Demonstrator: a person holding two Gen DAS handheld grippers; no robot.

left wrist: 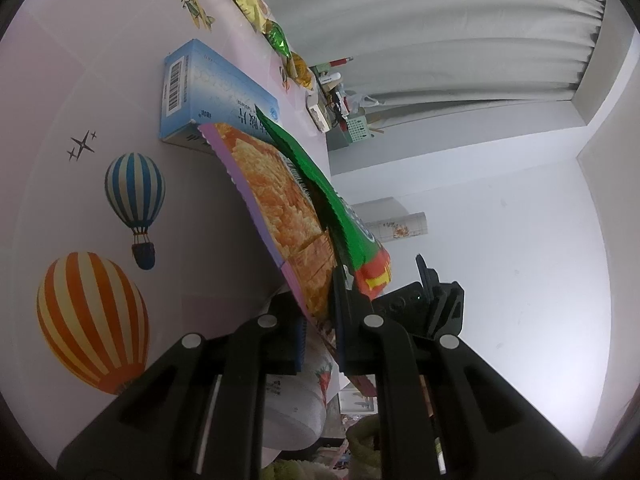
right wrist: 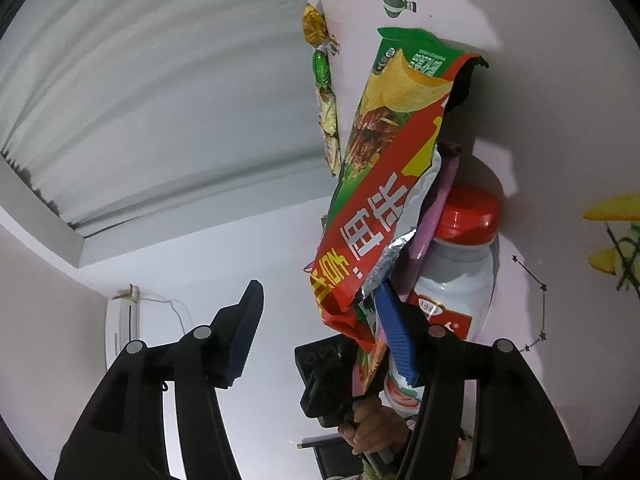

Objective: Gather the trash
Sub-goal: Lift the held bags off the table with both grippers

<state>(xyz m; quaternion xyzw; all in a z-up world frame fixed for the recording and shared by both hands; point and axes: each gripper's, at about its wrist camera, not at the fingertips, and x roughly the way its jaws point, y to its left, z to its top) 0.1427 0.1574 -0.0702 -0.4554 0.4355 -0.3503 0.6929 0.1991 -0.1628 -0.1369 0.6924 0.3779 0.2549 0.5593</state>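
The purple snack wrapper (left wrist: 276, 208) covers one corner of the blue tablet box (left wrist: 208, 96). The green chip bag (right wrist: 384, 184) hides much of the red-capped white bottle (right wrist: 460, 264). The row of candy wrappers (left wrist: 256, 4) runs off the frame's top edge. Clutter around the green basket (left wrist: 356, 130), perhaps stationery, is too small to identify.

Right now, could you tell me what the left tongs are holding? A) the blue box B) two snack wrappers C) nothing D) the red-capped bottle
B: the left tongs are pinched shut on the purple wrapper and green wrapper together; the blue box lies apart on the table.
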